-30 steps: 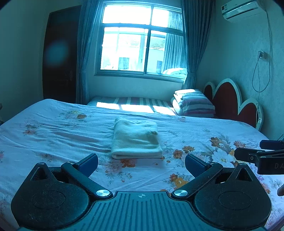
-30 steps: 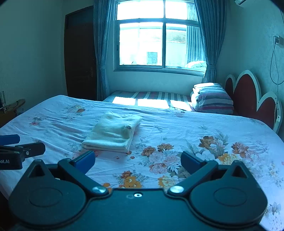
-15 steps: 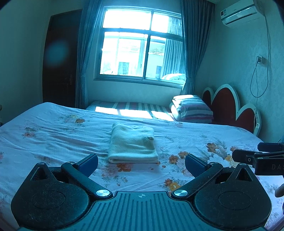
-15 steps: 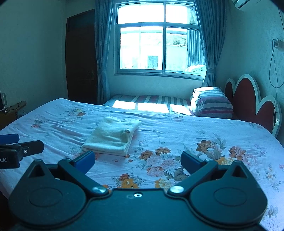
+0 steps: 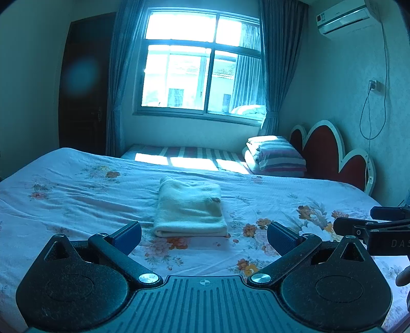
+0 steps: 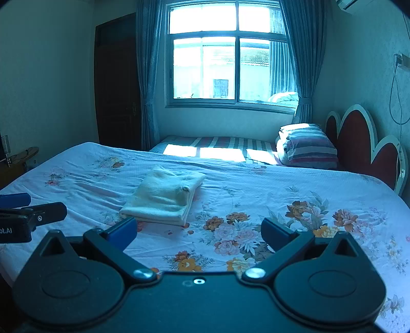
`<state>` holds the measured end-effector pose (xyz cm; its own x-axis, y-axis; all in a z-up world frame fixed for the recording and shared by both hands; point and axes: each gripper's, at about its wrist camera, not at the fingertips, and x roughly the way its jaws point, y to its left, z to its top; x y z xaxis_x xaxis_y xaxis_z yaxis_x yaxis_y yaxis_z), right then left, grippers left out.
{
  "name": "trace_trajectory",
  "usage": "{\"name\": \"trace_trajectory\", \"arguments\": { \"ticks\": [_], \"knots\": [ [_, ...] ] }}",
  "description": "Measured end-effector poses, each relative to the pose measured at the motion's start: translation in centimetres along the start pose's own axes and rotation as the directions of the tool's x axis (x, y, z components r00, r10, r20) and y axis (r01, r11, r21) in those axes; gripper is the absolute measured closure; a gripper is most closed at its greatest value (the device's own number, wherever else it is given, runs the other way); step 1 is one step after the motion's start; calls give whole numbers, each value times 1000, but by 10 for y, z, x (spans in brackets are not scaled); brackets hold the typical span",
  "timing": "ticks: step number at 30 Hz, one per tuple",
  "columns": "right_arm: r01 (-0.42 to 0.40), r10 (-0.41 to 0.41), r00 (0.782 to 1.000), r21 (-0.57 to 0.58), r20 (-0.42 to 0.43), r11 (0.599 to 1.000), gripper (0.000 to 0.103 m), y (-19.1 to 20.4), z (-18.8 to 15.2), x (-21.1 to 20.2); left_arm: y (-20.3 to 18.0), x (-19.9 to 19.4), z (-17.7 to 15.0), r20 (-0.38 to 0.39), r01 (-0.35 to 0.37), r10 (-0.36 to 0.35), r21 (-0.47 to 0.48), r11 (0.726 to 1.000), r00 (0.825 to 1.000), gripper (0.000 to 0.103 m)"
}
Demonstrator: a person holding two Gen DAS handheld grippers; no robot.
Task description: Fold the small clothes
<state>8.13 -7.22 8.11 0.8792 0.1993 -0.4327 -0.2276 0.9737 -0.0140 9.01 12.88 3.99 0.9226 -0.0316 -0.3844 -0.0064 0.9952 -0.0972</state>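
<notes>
A wide bed (image 5: 77, 194) with a floral sheet fills both views, and a folded cream garment (image 5: 191, 208) lies on it near the middle, flat and squared off into a neat rectangle. In the left wrist view its long axis runs away from the camera toward the window (image 5: 202, 69), with the thick folded edge nearest the lens and a small dark mark near its far right corner. In the right wrist view the same garment (image 6: 164, 197) sits left of center and its long axis slants from near left to far right.

The left gripper (image 5: 203, 234) is held back from the garment, above the sheet, its 2 blue-padded fingers spread wide with nothing between them. The right gripper (image 6: 198, 230) is likewise spread wide and holds nothing, well apart from the garment.

Only the left wrist view shows the whole air conditioner (image 5: 344, 16) high on the right wall; a brand mark on it is too small to read. Only the right wrist view shows a small side table (image 6: 18, 158) at the far left. Both views show the red scalloped headboard (image 5: 330, 153), a stack of striped bedding (image 5: 276, 157) and a hanging cable (image 5: 376, 110).

The right gripper's side, seen at the right edge of the left wrist view, bears the letters "D A S". The left gripper's side, at the left edge of the right wrist view, shows "ot.AI".
</notes>
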Motion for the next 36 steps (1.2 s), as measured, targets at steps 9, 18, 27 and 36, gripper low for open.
{"name": "trace_trajectory", "arguments": {
  "ticks": [9, 18, 27, 36],
  "knots": [
    [10, -10, 1000, 9, -1, 1000, 0, -3, 1, 3, -1, 3, 0, -4, 1, -1, 6, 1000, 1000, 0],
    [3, -3, 1000, 5, -7, 1000, 0, -1, 2, 4, -1, 3, 0, -1, 2, -2, 10, 1000, 1000, 0],
    [9, -9, 1000, 7, 0, 1000, 0, -1, 2, 2, -3, 3, 1, 3, 13, -13, 18, 1000, 1000, 0],
    [8, -8, 1000, 7, 3, 1000, 0, 0, 3, 1, -4, 2, 2, 5, 16, -16, 21, 1000, 1000, 0]
  ]
}}
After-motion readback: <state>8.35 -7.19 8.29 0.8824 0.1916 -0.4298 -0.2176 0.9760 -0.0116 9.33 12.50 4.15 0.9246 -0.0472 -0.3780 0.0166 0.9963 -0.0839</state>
